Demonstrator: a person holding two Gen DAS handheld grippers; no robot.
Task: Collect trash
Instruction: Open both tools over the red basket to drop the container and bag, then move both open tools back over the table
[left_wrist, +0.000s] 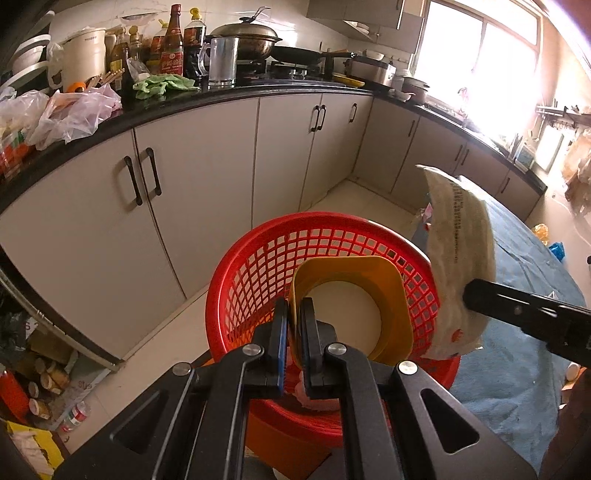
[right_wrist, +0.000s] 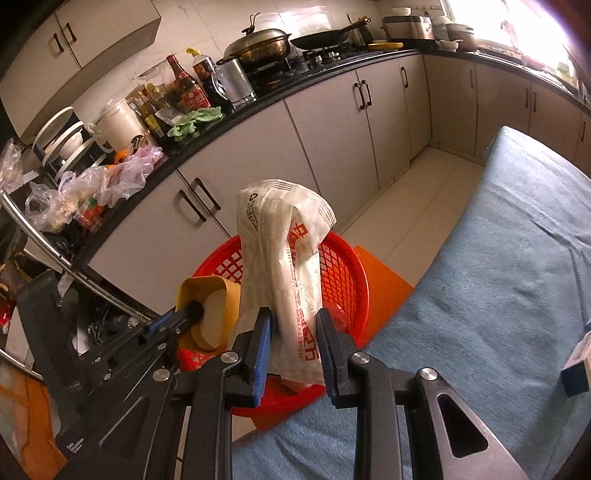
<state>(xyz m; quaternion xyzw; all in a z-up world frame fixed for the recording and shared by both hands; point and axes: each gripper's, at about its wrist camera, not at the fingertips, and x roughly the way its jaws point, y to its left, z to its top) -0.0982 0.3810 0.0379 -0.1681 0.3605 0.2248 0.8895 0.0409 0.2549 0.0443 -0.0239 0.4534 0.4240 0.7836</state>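
A red mesh basket (left_wrist: 266, 258) (right_wrist: 343, 266) stands on an orange stool beside the blue-covered table. My left gripper (left_wrist: 294, 325) is shut on the wall of a crushed yellow paper cup (left_wrist: 391, 295) (right_wrist: 229, 299), held over the basket's mouth. My right gripper (right_wrist: 293, 341) is shut on a white food bag with red print (right_wrist: 284, 243) (left_wrist: 461, 258), which stands up between its pads above the basket's right rim. In the left wrist view the right gripper's black finger (left_wrist: 517, 310) comes in from the right. The left gripper (right_wrist: 194, 312) shows at the left of the right wrist view.
Grey cabinets (left_wrist: 207, 177) run under a black counter (left_wrist: 221, 98) crowded with bottles, pots, plastic bags and a green cloth (left_wrist: 162, 85). An orange stool (right_wrist: 380, 280) bears the basket. The blue cloth-covered table (right_wrist: 498, 295) lies to the right. Cups and bottles litter the floor at left (left_wrist: 51, 391).
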